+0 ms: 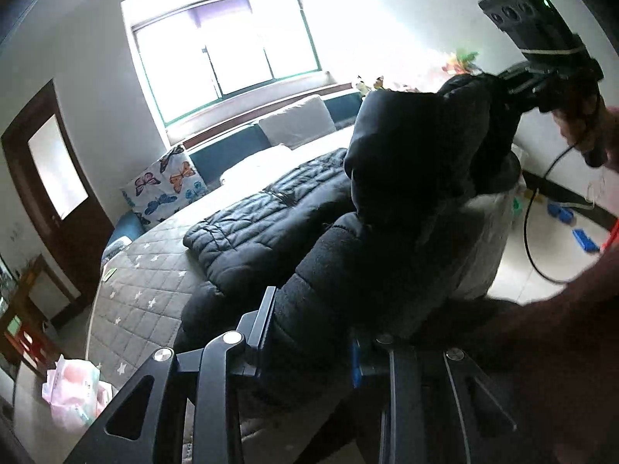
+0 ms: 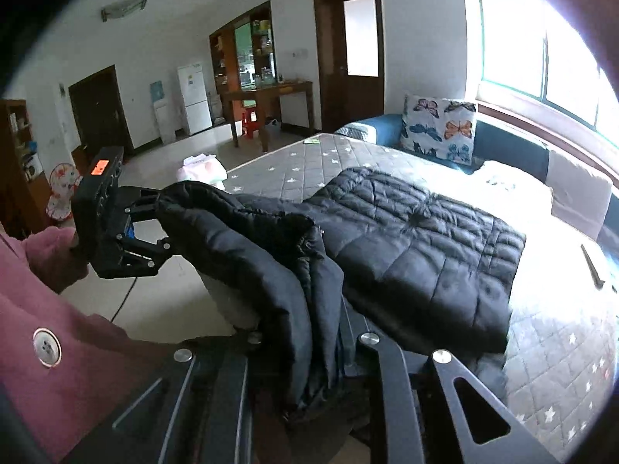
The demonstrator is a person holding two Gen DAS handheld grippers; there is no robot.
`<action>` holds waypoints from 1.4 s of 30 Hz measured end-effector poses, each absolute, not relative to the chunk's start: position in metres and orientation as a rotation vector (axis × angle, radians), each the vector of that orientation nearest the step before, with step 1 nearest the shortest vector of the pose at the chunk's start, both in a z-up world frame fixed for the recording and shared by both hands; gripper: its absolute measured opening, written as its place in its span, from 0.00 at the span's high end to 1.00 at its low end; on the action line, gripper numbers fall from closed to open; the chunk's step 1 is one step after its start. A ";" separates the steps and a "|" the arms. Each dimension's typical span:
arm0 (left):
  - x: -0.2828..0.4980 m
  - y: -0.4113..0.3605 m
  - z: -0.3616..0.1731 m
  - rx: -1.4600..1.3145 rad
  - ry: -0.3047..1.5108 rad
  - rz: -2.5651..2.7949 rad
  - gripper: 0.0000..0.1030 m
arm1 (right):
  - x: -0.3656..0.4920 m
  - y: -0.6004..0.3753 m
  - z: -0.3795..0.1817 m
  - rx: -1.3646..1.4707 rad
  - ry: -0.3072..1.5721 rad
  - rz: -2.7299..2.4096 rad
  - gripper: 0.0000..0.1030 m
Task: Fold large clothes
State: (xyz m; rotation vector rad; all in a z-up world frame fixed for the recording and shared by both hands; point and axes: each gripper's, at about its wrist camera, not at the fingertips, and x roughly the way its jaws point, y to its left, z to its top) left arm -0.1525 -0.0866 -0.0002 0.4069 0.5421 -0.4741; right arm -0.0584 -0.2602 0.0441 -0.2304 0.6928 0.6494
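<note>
Room: a bright living space with a large window (image 1: 228,46), white walls, a dark wooden door (image 2: 350,50) and a white fridge (image 2: 194,98) at the far end.
Surface: a bed with a grey quilted mattress cover (image 2: 305,162) printed with small white stars.
Pillows: a butterfly-print cushion (image 2: 441,127) leans against the blue headboard side; a pale pillow (image 1: 296,120) lies under the window.
Garment: a black padded jacket (image 2: 418,247) lies mostly spread flat on the bed, its near edge lifted off the surface and stretched between the two tools (the raised part hangs in folds at the mattress edge).
Left gripper (image 2: 162,218): clenched on one end of the lifted jacket edge, held up beside the bed by a hand in a pink sleeve.
Right gripper (image 1: 499,85): clamped on the other end of the same edge, raised above the mattress corner.
Floor: pale tiles, with a pink-and-white bundle (image 1: 75,396) near the bed.
</note>
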 end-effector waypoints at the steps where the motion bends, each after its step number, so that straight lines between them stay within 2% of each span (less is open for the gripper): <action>1: -0.148 -0.085 0.003 0.387 0.540 -0.470 0.69 | -0.052 -0.260 0.047 -0.232 0.686 0.649 0.83; 9: -0.081 -0.084 0.048 0.348 0.502 -0.421 0.71 | 0.033 -0.263 0.075 -0.232 0.640 0.629 0.83; 15: 0.016 -0.088 0.083 0.353 0.502 -0.373 0.71 | 0.121 -0.265 0.088 -0.205 0.650 0.592 0.83; 20: 0.111 -0.092 0.091 0.356 0.558 -0.346 0.72 | 0.200 -0.263 0.087 -0.150 0.703 0.563 0.83; 25: 0.205 -0.091 0.071 0.327 0.676 -0.335 0.72 | 0.287 -0.267 0.057 -0.089 0.807 0.519 0.83; 29: 0.248 -0.096 0.045 0.311 0.760 -0.327 0.72 | 0.339 -0.272 0.016 -0.051 0.910 0.485 0.83; 38: 0.325 -0.101 -0.024 0.293 0.887 -0.321 0.72 | 0.404 -0.295 -0.062 0.073 1.069 0.406 0.82; 42: 0.357 -0.097 -0.052 0.284 0.931 -0.313 0.71 | 0.419 -0.309 -0.080 0.168 1.134 0.385 0.79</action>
